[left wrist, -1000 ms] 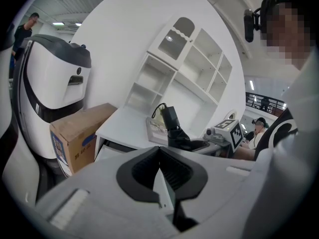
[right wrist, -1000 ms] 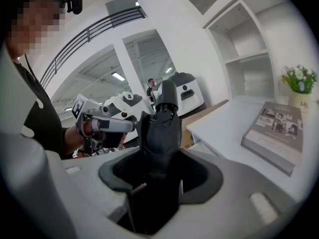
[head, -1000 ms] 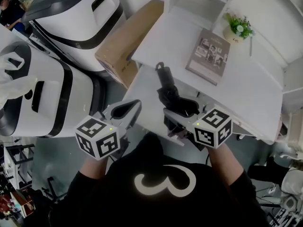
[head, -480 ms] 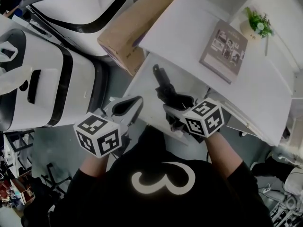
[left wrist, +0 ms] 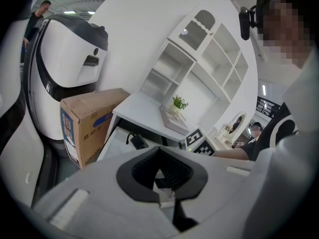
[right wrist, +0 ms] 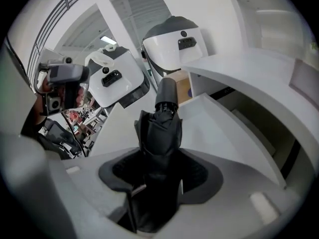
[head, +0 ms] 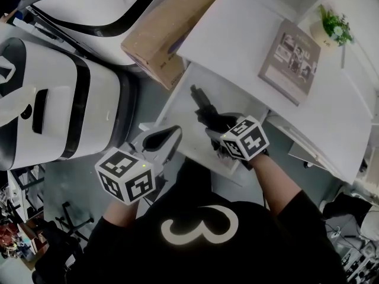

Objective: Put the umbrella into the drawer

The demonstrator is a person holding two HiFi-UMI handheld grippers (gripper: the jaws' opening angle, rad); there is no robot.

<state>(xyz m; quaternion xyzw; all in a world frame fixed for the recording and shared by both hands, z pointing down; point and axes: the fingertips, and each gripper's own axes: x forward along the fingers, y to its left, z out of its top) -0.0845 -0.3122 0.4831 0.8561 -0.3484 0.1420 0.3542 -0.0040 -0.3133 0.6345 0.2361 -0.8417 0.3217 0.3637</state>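
Holding the umbrella (right wrist: 160,128) in your right gripper (right wrist: 158,176), you have the jaws clamped on its folded black canopy about midway along. The stubby cylindrical end, probably the handle, points away from you. The head view puts the umbrella over the open drawer (head: 177,122) under the desk (head: 237,46), tilted down toward the drawer floor; whether it touches yet is not clear. Your left gripper (left wrist: 162,176) hangs near the drawer's front corner with its jaws together and nothing between them. Expect the umbrella to be light, with a stiff shaft and ribs under loose, slick fabric. The folds can bunch and slide under the pads, so the thick middle where you grip now looks like the best place, since the ribs there take the squeeze. A grip on fabric alone near either end would likely let it swing or slip. Lay it along the drawer and watch the far end against the desk edge above.
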